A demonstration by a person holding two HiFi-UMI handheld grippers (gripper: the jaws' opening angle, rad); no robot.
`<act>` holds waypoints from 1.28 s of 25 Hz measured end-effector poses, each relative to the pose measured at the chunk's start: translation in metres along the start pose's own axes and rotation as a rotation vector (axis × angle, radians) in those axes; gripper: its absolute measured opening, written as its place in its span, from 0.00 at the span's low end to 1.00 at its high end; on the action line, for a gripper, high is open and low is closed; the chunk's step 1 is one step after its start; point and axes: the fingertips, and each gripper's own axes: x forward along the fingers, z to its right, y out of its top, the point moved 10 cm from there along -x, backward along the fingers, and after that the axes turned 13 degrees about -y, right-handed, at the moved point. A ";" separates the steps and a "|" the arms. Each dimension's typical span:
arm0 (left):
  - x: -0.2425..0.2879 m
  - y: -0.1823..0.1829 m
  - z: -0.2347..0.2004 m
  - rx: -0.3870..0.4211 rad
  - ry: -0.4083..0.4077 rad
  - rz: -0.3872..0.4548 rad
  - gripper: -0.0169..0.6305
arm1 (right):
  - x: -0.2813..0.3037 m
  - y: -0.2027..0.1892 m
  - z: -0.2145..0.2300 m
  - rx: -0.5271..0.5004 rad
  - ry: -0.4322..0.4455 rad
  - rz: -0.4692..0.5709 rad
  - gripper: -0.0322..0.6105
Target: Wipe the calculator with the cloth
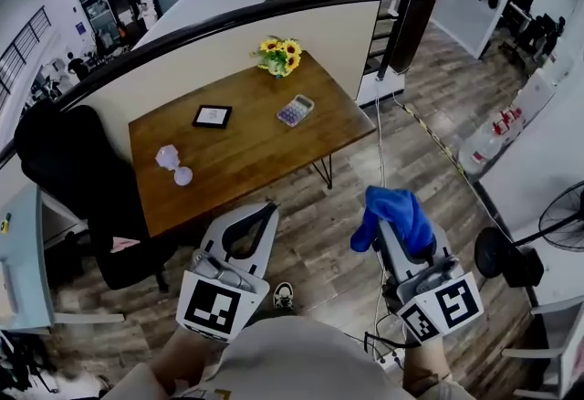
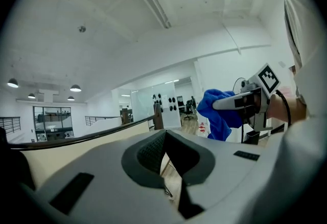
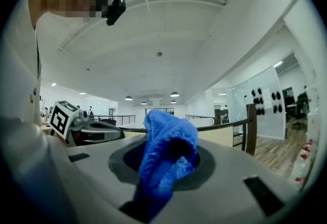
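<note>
Pinching a blue cloth [image 3: 167, 141] in the right gripper [image 1: 400, 229], jaws clamped on it; left gripper [image 1: 267, 207] jaws pressed together, empty; calculator [image 1: 295, 110] far ahead of both.

Keys on the calculator [image 1: 295, 110] are too small to read.

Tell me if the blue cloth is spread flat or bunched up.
Bunched up: the blue cloth sits crumpled in a wad, clamped between the right gripper's jaws, with one fold hanging down.
</note>
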 end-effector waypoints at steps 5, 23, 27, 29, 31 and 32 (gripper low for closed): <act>0.015 -0.005 -0.060 -0.012 0.007 0.009 0.03 | 0.059 0.004 -0.007 0.002 -0.007 0.015 0.20; 0.091 -0.020 -0.156 -0.001 0.032 0.020 0.03 | 0.187 -0.010 0.034 -0.003 0.011 -0.008 0.20; 0.128 -0.022 -0.180 0.002 0.054 0.007 0.03 | 0.233 -0.013 0.062 0.002 0.037 -0.014 0.20; 0.149 -0.022 -0.194 0.000 0.071 -0.004 0.03 | 0.258 -0.013 0.077 0.004 0.057 -0.023 0.20; 0.170 -0.021 -0.207 -0.014 0.100 -0.016 0.03 | 0.286 -0.012 0.093 0.004 0.093 -0.038 0.21; 0.180 -0.020 -0.214 -0.019 0.114 -0.024 0.03 | 0.302 -0.011 0.102 0.005 0.111 -0.044 0.21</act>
